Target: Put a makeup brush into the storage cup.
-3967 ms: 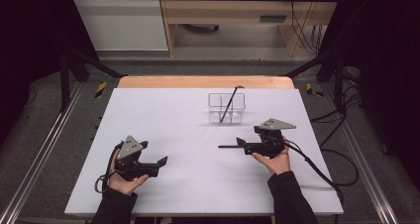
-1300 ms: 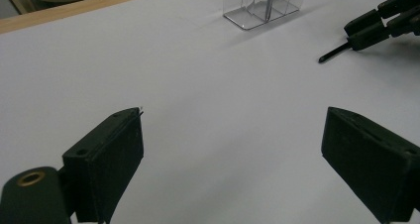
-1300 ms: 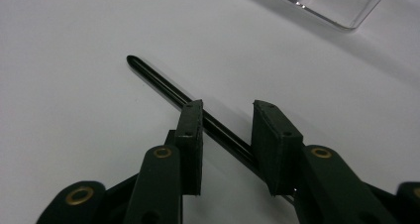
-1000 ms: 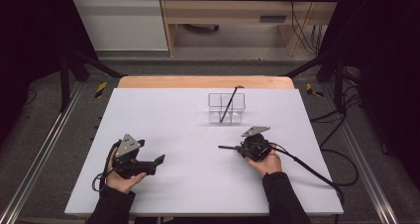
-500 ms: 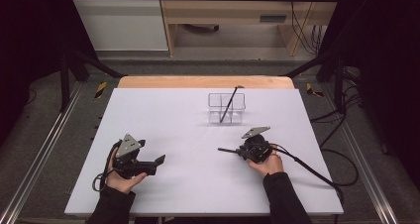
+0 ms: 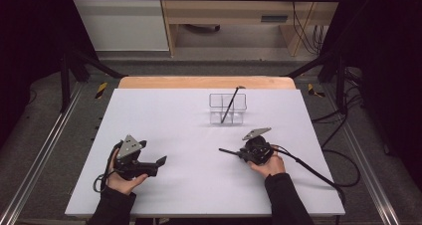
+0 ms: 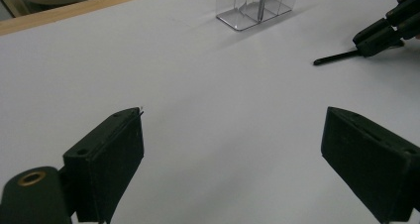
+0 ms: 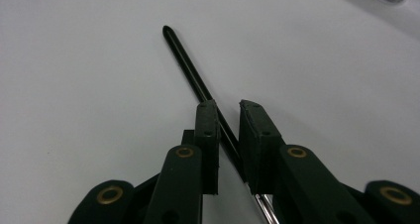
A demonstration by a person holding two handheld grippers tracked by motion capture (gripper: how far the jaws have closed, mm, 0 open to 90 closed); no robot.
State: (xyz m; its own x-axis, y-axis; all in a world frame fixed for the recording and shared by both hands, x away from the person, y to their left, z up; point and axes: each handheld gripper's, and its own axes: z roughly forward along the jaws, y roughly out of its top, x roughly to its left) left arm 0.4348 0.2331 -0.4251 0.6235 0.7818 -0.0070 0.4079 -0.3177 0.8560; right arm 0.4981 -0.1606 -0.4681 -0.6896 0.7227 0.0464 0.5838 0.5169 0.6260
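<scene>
The right gripper (image 8: 228, 110) has just been closing its jaws around a black pen (image 8: 190, 70), which lies flat on the white table (image 6: 164, 115), near the clear organizer (image 6: 228, 108) and on the person's side of it. The left gripper (image 7: 233, 135) hovers with its jaws wide apart and nothing between them, well apart from the organizer.

Desk (image 6: 164, 120): white top, light wood edge. Pen (image 8: 190, 70): black, silver end. Holder (image 6: 228, 108): clear. Both claws black, grey plates, brass rivets.
</scene>
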